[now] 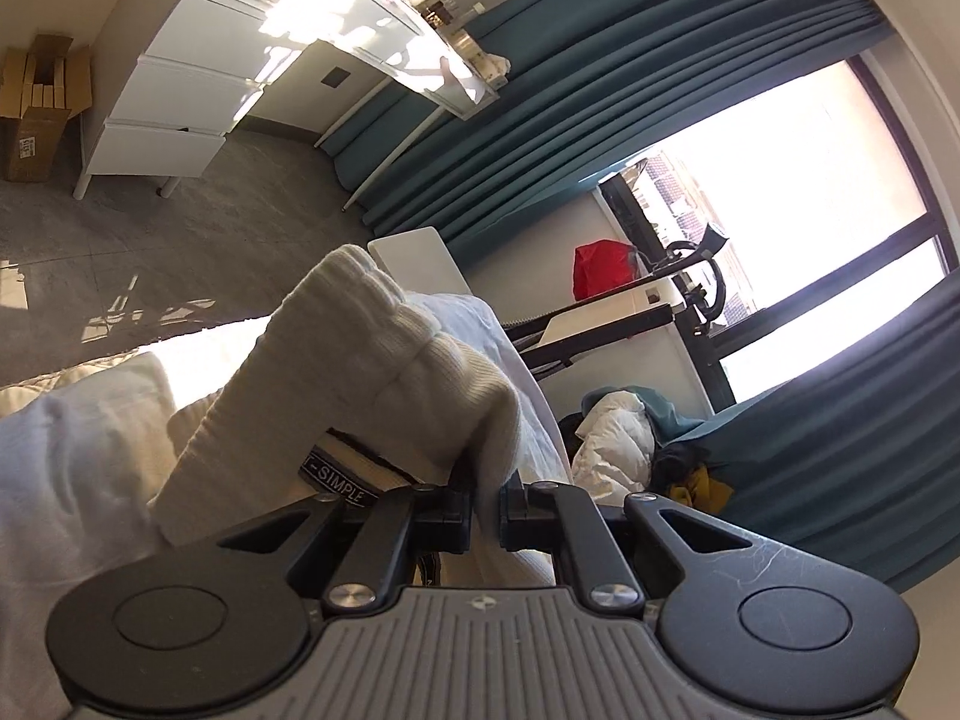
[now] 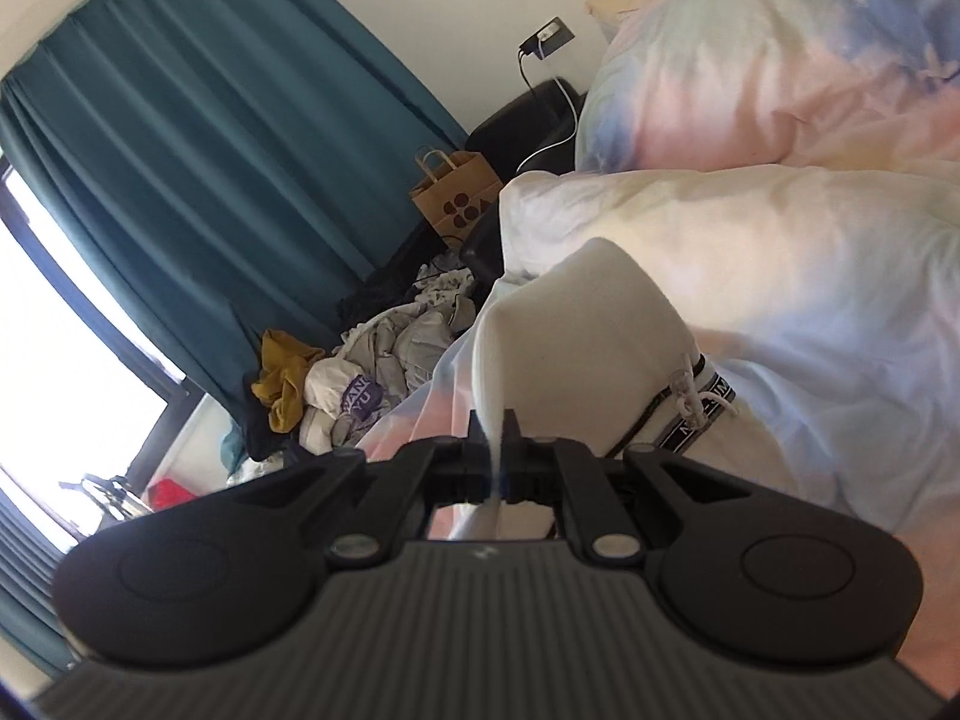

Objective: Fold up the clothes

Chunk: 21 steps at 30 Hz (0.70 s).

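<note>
both grippers pinch white garment (image 1: 372,372) | lifted (apparently) over bed (image 2: 780,276)

The garment (image 1: 360,372) is cream ribbed knit cloth, soft and matt, with a woven black-and-white band (image 1: 342,477) at its edge; in the right view it (image 2: 576,336) looks smoother, with a white cord (image 2: 684,390). Left gripper (image 1: 485,507) and right gripper (image 2: 493,453) are matt black plastic, each with shiny metal screws (image 1: 350,594) and a grey ribbed body. The duvet (image 2: 780,240) is crumpled pastel cloth. At 1 o'clock, the teal curtain (image 1: 600,90) is heavy matt fabric. The dresser (image 1: 180,96) at 11 o'clock is smooth white. The bag (image 2: 456,192) is brown paper.
</note>
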Tool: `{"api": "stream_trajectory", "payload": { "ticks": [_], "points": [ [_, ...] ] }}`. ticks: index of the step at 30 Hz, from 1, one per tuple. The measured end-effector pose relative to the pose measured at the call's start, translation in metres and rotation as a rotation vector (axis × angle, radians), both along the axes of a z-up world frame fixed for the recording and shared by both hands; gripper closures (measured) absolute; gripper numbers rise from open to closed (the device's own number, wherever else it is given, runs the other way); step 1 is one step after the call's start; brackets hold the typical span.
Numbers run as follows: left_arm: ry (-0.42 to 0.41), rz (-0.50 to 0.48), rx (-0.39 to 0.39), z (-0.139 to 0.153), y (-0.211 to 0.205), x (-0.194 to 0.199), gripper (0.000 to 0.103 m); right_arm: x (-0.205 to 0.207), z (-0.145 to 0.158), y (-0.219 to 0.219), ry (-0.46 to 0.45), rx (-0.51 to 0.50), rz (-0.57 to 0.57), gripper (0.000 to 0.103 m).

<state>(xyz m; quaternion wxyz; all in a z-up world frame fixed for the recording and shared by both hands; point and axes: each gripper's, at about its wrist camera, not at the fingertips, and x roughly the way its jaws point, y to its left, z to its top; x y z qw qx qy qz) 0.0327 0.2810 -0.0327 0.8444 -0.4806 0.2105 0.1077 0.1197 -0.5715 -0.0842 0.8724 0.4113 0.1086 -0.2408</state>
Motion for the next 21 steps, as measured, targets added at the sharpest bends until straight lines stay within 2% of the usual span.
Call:
{"api": "stream_trajectory", "payload": {
  "ticks": [2, 7, 9, 11, 13, 15, 18, 21],
  "points": [
    [0.043, -0.010, 0.059, -0.013, -0.003, 0.045, 0.094, 0.048, -0.008, 0.002, 0.030, -0.022, 0.013, 0.097],
    [0.167, -0.038, 0.101, -0.066, -0.006, 0.141, 0.094, 0.153, -0.052, 0.011, 0.157, -0.107, 0.038, 0.097],
    [0.197, -0.060, 0.132, -0.081, -0.010, 0.171, 0.094, 0.184, -0.073, 0.011, 0.211, -0.147, 0.056, 0.097],
    [0.213, -0.094, 0.204, -0.086, -0.020, 0.194, 0.093, 0.206, -0.093, 0.010, 0.259, -0.183, 0.080, 0.097],
    [0.237, -0.118, 0.260, -0.088, -0.028, 0.207, 0.090, 0.218, -0.109, 0.008, 0.284, -0.188, 0.109, 0.096],
    [0.233, -0.134, 0.256, -0.090, -0.031, 0.211, 0.086, 0.225, -0.120, 0.004, 0.292, -0.178, 0.142, 0.093],
    [0.172, -0.150, 0.190, -0.088, -0.023, 0.201, 0.074, 0.221, -0.115, -0.002, 0.251, -0.163, 0.208, 0.087],
    [0.069, -0.149, 0.112, -0.081, -0.015, 0.173, 0.055, 0.200, -0.091, -0.006, 0.175, -0.155, 0.255, 0.079]
  ]
}}
